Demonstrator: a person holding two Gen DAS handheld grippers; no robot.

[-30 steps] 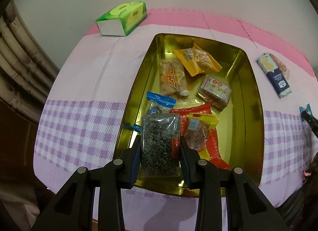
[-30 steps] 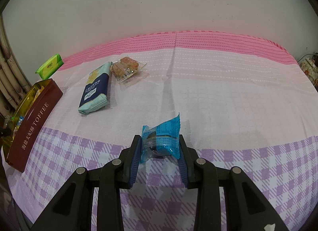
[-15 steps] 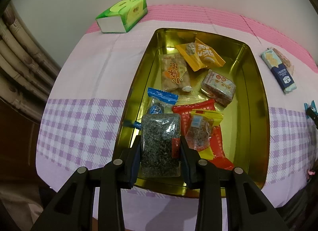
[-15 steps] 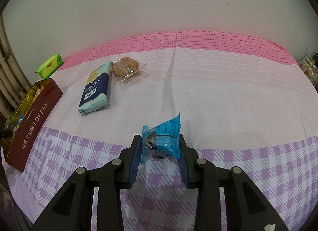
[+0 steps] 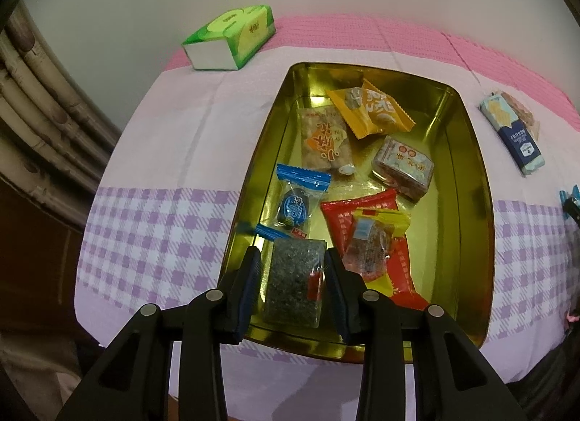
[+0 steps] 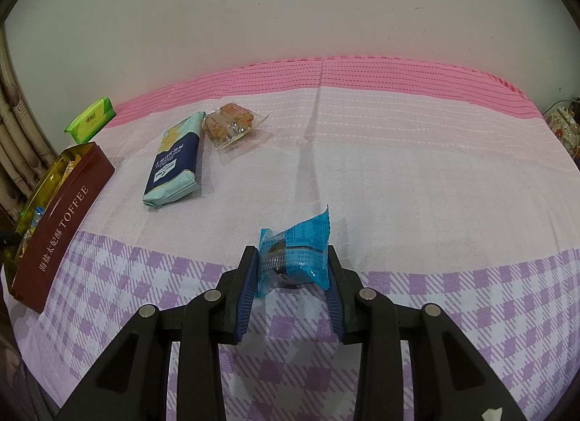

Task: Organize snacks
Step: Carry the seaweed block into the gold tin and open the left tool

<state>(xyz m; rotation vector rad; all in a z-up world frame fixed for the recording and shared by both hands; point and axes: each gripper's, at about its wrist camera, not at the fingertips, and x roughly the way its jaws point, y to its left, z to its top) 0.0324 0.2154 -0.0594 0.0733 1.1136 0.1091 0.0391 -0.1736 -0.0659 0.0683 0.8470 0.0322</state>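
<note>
Both grippers are clamped, my left gripper on the seaweed pack over the tin, my right gripper on the blue snack, whose slick wrapper could slip.

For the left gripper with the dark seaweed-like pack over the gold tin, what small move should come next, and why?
Probably open the left gripper and let the dark green pack drop. The pack already hangs inside the gold tin, over the bare near corner beside the yellow candy pack. The right gripper holds the blue snack above the tablecloth, so that one can follow afterwards.
</note>
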